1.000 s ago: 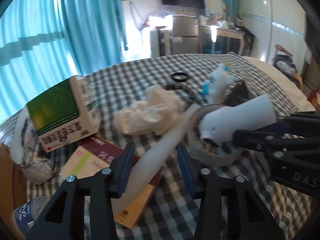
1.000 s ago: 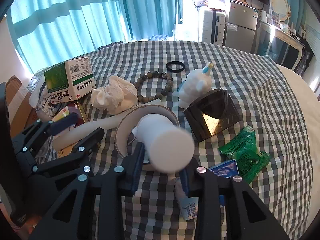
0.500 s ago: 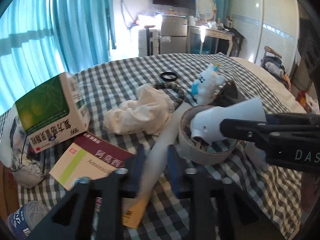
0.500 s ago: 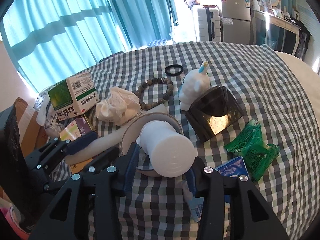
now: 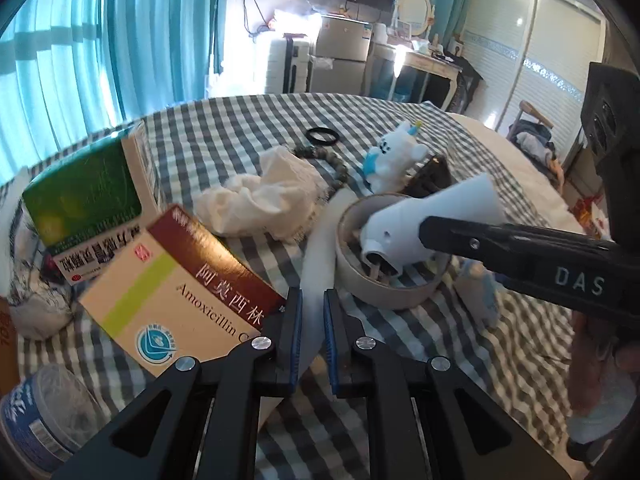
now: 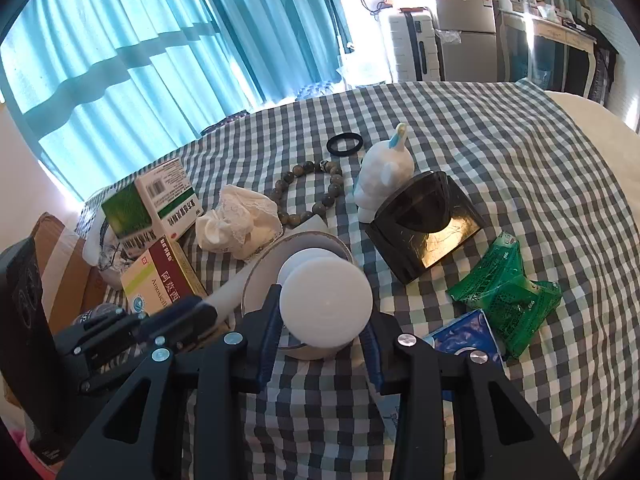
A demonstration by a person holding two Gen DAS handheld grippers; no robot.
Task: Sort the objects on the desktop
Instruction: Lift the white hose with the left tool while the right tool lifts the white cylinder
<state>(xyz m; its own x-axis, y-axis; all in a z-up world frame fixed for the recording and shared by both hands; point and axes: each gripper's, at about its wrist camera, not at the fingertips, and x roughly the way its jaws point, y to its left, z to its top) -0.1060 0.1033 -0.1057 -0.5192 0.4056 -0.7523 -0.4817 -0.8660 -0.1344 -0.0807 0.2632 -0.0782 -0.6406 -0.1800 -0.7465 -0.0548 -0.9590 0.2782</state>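
My left gripper (image 5: 312,328) is shut on a long white tube (image 5: 318,248) that lies across the checked cloth; it shows in the right wrist view (image 6: 228,300) too. My right gripper (image 6: 320,320) is shut on a white bottle (image 6: 326,304), held tilted with its nozzle down in a wide tape roll (image 6: 264,268). The bottle (image 5: 432,224) and roll (image 5: 384,292) also show in the left wrist view. An Amoxicillin box (image 5: 180,288) lies left of the tube, tilted up.
A green medicine box (image 6: 152,200), crumpled white cloth (image 6: 236,224), bead bracelet (image 6: 312,192), black ring (image 6: 344,144), white toy figure (image 6: 384,176), black holder (image 6: 428,224), green packets (image 6: 504,292) and a blue pack (image 6: 468,332) lie around. A jar (image 5: 44,416) stands lower left.
My left gripper has closed onto the white tube and moved forward. The Amoxicillin box has tipped up. My right gripper keeps the bottle, now lower over the tape roll.
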